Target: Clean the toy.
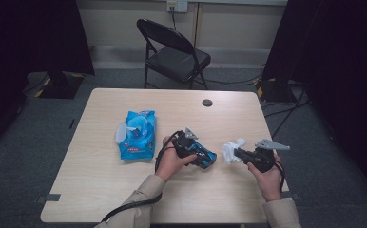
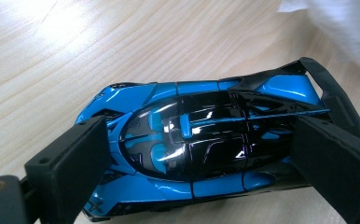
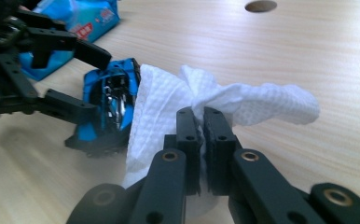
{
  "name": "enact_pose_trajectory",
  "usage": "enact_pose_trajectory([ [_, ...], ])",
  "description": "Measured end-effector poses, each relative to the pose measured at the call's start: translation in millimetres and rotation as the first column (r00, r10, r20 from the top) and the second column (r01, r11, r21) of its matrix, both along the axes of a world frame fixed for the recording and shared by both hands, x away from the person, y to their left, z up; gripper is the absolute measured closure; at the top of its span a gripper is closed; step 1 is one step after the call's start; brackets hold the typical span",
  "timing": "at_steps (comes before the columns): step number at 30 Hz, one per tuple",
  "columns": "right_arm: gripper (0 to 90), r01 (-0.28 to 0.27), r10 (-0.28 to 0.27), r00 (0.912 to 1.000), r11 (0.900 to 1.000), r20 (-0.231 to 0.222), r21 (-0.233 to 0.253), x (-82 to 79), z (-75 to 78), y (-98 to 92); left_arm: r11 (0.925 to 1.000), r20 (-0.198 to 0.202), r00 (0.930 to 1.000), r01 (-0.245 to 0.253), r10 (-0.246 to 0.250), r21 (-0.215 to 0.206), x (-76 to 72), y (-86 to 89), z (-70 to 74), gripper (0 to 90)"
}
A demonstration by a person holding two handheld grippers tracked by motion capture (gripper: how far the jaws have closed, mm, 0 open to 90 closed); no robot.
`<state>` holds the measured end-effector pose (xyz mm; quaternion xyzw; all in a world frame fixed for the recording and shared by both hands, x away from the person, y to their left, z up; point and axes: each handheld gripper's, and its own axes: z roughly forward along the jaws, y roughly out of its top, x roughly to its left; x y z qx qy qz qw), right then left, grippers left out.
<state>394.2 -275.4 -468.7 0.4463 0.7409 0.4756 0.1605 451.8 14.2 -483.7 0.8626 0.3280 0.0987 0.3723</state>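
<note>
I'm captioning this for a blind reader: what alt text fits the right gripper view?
The right gripper pinches a white wipe beside a blue toy car, which the left gripper holds on the wooden table.

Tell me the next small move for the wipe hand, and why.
Probably ease the right gripper leftward so the white wipe rubs along the blue toy car: the wipe is pinched shut, its edge is at the car's end, and the left gripper braces the car.
</note>
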Motion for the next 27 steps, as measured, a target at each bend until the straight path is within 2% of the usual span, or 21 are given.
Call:
enact_pose_trajectory([
  [5,86.5,0.022,-0.023,0.9994,0.999,-0.026,-0.048,5.5,-10.4,6.0,1.0,0.002,1.0,0.0,0.0,0.0,0.1,0.0,-0.1,4.6],
  [9,86.5,0.01,-0.013,0.9991,0.997,-0.04,-0.071,9.5,-19.0,14.7,1.0,0.001,1.0,-0.001,0.001,-0.001,-0.3,0.0,-0.1,4.7],
  [17,86.3,-0.047,0.039,0.9978,0.988,-0.053,-0.149,13.5,-31.5,44.4,1.0,0.002,1.0,0.004,-0.004,0.008,0.1,-0.6,0.3,4.5],
  [25,86.7,-0.119,0.113,0.9925,0.977,-0.048,-0.176,13.7,-35.4,58.2,0.9999,0.001,1.0,0.003,-0.003,0.011,-0.3,-1.3,0.0,3.6],
  [27,86.9,-0.125,0.118,0.9916,0.978,-0.053,-0.169,13.9,-34.9,57.8,0.9999,0.0,1.0,-0.001,0.001,0.012,-0.6,-2.2,-0.1,3.1],
])
